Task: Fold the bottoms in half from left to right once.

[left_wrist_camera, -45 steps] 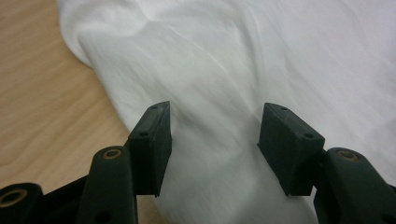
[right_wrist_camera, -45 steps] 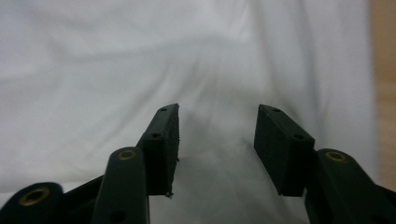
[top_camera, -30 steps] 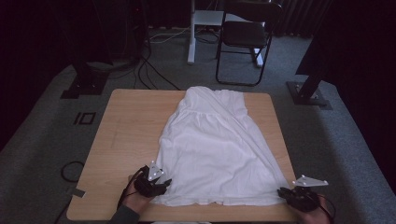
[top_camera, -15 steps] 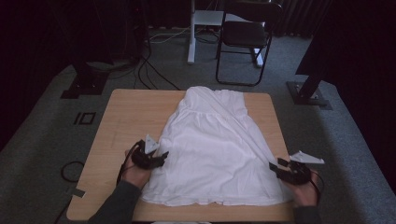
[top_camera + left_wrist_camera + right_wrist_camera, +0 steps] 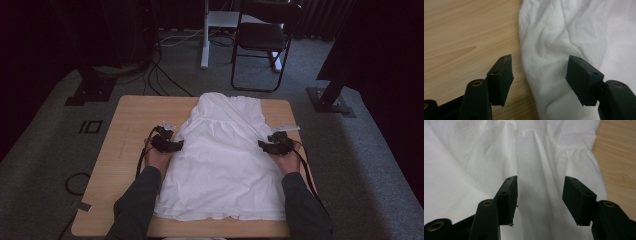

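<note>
White dress (image 5: 225, 160) lies lengthwise between both grippers – L gripper (image 5: 170, 145) & R gripper (image 5: 267, 146) at opposite side edges, jaws apart, nothing gripped.

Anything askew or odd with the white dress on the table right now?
Nothing serious. The white dress lies flat and roughly centred on the table, with soft wrinkles near its left edge. Its top reaches the table's far edge.

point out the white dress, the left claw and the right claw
white dress (image 5: 222, 165): high view, middle of the skirt
left claw (image 5: 176, 145): high view, midway between its tips at the dress's left edge
right claw (image 5: 262, 145): high view, midway between its tips at the dress's right edge
</note>
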`<state>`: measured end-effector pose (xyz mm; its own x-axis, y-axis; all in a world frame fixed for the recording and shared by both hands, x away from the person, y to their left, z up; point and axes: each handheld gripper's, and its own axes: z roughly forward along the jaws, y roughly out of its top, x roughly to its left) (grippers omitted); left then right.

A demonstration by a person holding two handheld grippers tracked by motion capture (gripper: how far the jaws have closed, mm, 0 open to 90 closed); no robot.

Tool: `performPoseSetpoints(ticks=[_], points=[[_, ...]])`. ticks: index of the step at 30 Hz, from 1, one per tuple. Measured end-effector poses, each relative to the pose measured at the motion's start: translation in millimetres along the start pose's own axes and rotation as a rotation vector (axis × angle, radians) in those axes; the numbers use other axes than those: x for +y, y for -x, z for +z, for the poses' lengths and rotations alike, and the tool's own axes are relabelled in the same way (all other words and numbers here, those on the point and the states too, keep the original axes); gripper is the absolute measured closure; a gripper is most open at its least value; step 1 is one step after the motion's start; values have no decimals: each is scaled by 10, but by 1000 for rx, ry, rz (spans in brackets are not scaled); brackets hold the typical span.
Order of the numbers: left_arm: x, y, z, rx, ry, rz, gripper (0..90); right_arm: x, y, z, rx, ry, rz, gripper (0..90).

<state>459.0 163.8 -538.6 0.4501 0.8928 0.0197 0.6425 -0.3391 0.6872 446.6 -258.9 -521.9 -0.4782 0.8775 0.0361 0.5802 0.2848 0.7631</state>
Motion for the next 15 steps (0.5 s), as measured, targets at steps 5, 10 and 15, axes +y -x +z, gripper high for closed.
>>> performPoseSetpoints(ticks=[5,10,15], points=[[-49,3,31,-75,-4,-12,802,57,102,138,-133,-42,9,863],[-165,-43,-78,-63,3,15,891,29,368,8,-227,-4,132,888],[-308,-34,-166,-64,34,21,893,-215,392,187,-204,-94,103,876]])
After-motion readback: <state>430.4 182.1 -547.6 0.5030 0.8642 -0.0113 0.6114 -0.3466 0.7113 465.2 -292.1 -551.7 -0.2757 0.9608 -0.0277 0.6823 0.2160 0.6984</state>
